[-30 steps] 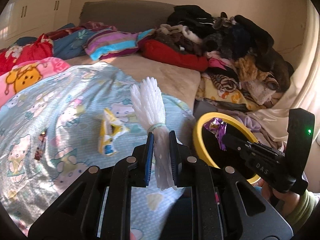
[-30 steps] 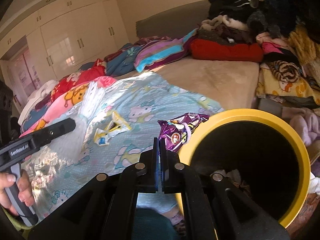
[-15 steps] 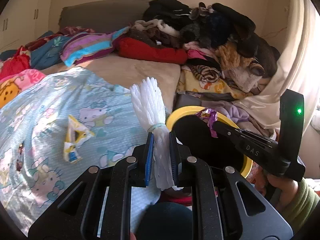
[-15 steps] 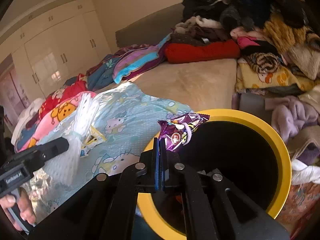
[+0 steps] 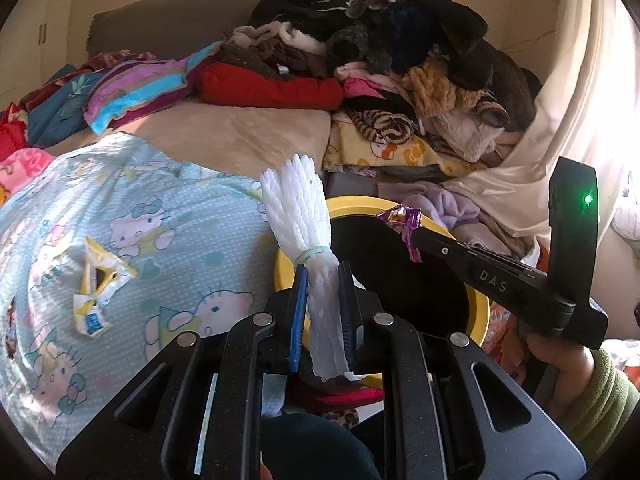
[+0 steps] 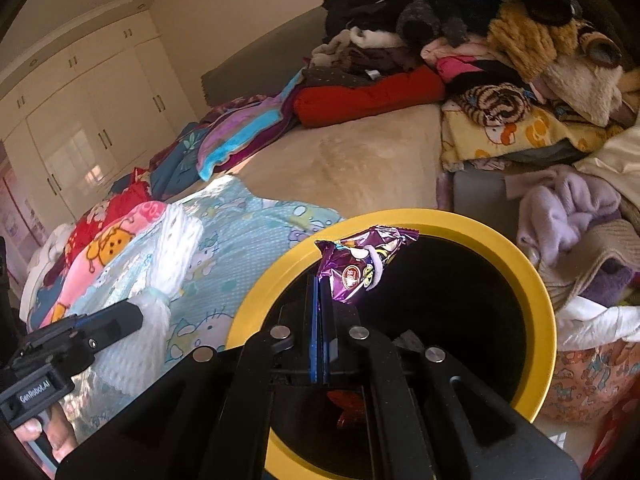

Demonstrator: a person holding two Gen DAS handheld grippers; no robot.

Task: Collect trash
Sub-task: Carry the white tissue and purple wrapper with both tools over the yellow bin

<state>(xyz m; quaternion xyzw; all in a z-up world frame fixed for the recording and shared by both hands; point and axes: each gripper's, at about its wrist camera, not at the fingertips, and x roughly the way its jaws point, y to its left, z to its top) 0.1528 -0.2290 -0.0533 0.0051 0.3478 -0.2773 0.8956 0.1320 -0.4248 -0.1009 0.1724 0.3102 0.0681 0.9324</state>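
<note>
We see a bed (image 5: 240,140) with a tan mattress filling the middle of both views, a pale blue cartoon-print blanket (image 5: 132,240) spread over its lower left part. A heap of clothes (image 5: 420,64) is piled at the upper right of the frames, and white wardrobe doors (image 6: 92,120) stand at the left of the right wrist view. A yellow wrapper (image 5: 96,292) lies crumpled on the blanket at the left of the left wrist view.

A yellow-rimmed bin (image 6: 536,280) with a dark inside sits beside the bed, low and right of centre in both views.

Our left gripper (image 5: 323,304) is clamped on a white foam net (image 5: 298,208), its fingers pressing the bunched lower end while the fanned top stands up in front of the bin's left rim.

Our right gripper (image 6: 320,312) is pinched almost flat on the corner of a purple snack wrapper (image 6: 360,268), which hangs over the bin's mouth, just inside the near rim. In the left wrist view it (image 5: 404,224) shows at the gripper's tip above the dark opening.
</note>
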